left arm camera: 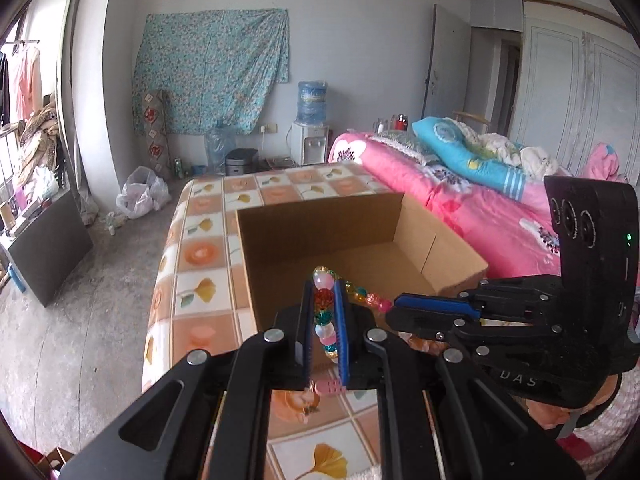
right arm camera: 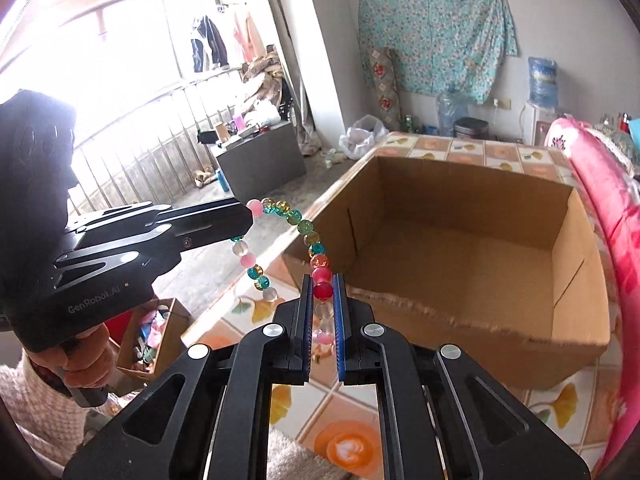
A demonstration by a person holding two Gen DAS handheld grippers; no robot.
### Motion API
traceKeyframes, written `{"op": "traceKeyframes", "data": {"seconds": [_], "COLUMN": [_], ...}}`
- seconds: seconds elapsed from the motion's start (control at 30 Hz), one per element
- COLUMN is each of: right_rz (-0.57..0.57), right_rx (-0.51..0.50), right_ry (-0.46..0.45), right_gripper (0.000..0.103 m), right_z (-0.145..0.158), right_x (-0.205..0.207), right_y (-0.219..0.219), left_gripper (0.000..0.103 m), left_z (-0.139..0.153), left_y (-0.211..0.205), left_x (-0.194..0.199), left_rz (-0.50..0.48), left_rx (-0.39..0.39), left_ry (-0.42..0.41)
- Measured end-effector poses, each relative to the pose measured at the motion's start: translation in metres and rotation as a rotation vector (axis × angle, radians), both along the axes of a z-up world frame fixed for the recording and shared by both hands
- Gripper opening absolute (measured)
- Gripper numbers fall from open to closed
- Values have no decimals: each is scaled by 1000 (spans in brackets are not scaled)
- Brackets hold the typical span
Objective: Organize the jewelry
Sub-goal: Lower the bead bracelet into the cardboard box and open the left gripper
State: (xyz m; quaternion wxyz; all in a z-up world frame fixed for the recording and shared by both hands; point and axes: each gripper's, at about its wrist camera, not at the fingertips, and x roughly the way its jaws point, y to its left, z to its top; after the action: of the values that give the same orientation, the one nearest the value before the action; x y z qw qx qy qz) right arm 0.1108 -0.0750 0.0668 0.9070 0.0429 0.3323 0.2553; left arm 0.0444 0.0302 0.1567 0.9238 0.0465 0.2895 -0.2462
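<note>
I hold the bead bracelet [right arm camera: 308, 236] pinched in both grippers (left [left arm camera: 325, 320], right [right arm camera: 322, 300]); the cardboard box [right arm camera: 472, 264] lies just beyond, centre-right of frame.

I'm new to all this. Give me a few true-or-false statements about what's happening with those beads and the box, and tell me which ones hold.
1. Both grippers pinch the same bead string. True: the left gripper and the right gripper each clamp it.
2. The cardboard box is full of jewelry. False: its visible inside is bare.
3. The box sits on a tiled-pattern cloth. True.
4. The beads are all one colour. False: pink, red, teal and yellow.
5. The beads lie inside the box. False: they hang in the air in front of it.
</note>
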Motion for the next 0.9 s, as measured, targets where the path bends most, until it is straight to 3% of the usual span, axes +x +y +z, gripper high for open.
{"op": "traceKeyframes", "data": {"seconds": [0.13, 0.33, 0.53, 0.57, 0.67, 0.9], "right_rz": [-5, -19, -29, -42, -69, -78], "right_rx": [-6, -29, 1, 17, 28, 87], "right_ry": [81, 331, 546, 572, 602, 513], "right_gripper": [8, 8, 12, 12, 15, 18], "right_z": [4, -38, -78, -84, -91, -58], "right_x": [67, 165, 232, 241, 254, 229], "right_y": [-9, -18, -18, -19, -20, -36], "left_gripper": [9, 9, 11, 16, 35, 48], "left_z": [8, -35, -78, -81, -82, -51], "left_y": [-18, -46, -63, -64, -63, -52], "left_x": [62, 169, 217, 221, 224, 204], "left_rz": [-24, -20, 22, 23, 40, 66], "left_rx": [14, 133, 272, 286, 278, 213], "left_ry": [66, 276, 380, 392, 395, 278]}}
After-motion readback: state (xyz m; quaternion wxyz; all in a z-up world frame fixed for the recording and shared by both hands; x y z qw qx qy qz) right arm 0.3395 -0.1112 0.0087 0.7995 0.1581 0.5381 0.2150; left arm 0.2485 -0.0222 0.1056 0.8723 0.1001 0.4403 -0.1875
